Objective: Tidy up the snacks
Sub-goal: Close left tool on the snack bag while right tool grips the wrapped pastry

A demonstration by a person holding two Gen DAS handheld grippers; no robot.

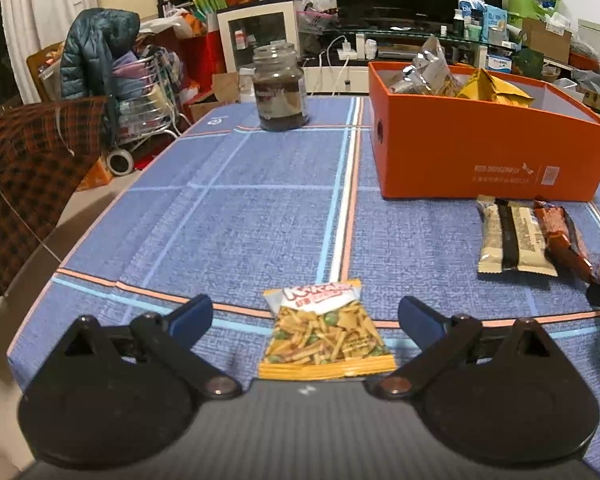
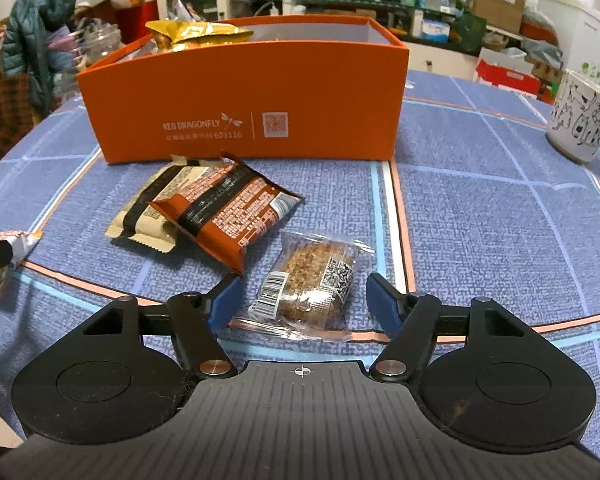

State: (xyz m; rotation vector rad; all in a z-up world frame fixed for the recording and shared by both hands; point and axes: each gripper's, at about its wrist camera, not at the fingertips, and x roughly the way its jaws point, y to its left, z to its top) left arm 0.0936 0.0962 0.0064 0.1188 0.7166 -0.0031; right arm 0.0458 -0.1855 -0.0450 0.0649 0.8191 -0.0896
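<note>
R gripper (image 2: 302,296) tilted down over desk (image 2: 500,220), fingers half open, astride clear-wrapped oat bar (image 2: 306,284), no pad contact.
L gripper (image 1: 306,316) wide open around yellow snack pack (image 1: 324,340); orange box (image 2: 244,104) beyond w/ packets.

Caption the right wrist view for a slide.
Right gripper open around a clear-wrapped oat cake, with two snack bars lying before the orange box.

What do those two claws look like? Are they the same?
Yes, they look alike. The left claw and the right claw each have two dark blue fingertip pads on black link arms with silver pivot bolts. Behind sit two round black housings and a ribbed grey-black plate with a small white crosshair mark. No cables, sleeves or hands show.
</note>
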